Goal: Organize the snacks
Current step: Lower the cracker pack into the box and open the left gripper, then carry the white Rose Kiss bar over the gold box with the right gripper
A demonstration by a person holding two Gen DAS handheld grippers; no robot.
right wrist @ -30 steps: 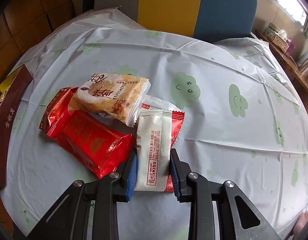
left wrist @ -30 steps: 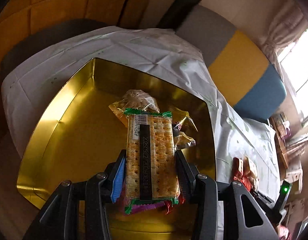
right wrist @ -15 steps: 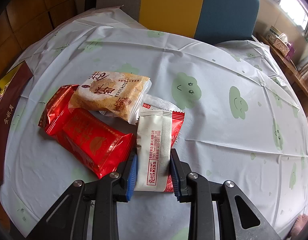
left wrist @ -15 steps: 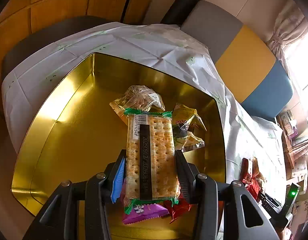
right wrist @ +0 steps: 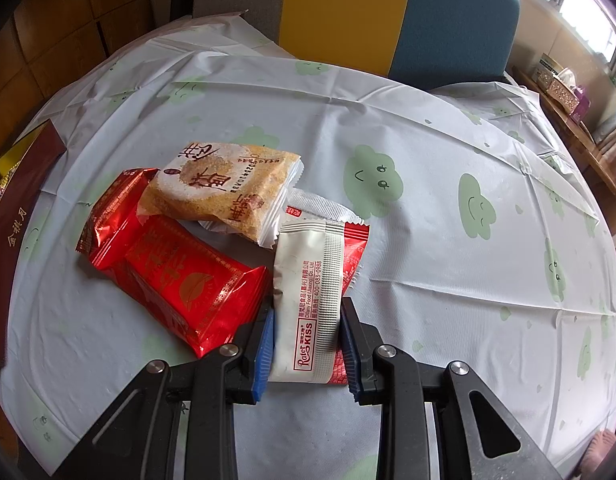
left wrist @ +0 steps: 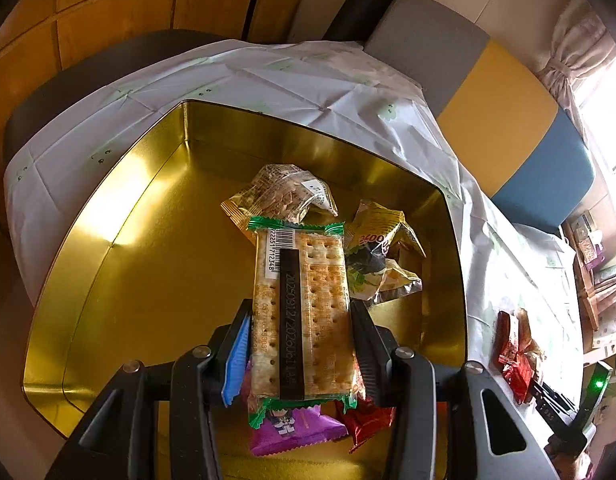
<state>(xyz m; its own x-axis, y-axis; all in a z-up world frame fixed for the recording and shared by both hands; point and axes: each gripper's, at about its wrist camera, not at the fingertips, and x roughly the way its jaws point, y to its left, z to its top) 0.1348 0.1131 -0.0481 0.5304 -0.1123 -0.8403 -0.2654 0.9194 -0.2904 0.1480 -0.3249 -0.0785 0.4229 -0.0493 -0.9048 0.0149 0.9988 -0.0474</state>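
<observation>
Beside red packets point(right wrist: 180, 276), right gripper point(right wrist: 308, 336) clamps white sachet point(right wrist: 308, 300); left gripper point(left wrist: 302, 344) clamps cracker pack point(left wrist: 302, 312) above tin point(left wrist: 140, 264).

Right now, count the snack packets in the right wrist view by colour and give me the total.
Red packets: 2, one large and one behind it.
Tan packets: 1.
White packets: 2, one in the right gripper, marked KISS, and one under the tan packet.
Total: 5
</observation>
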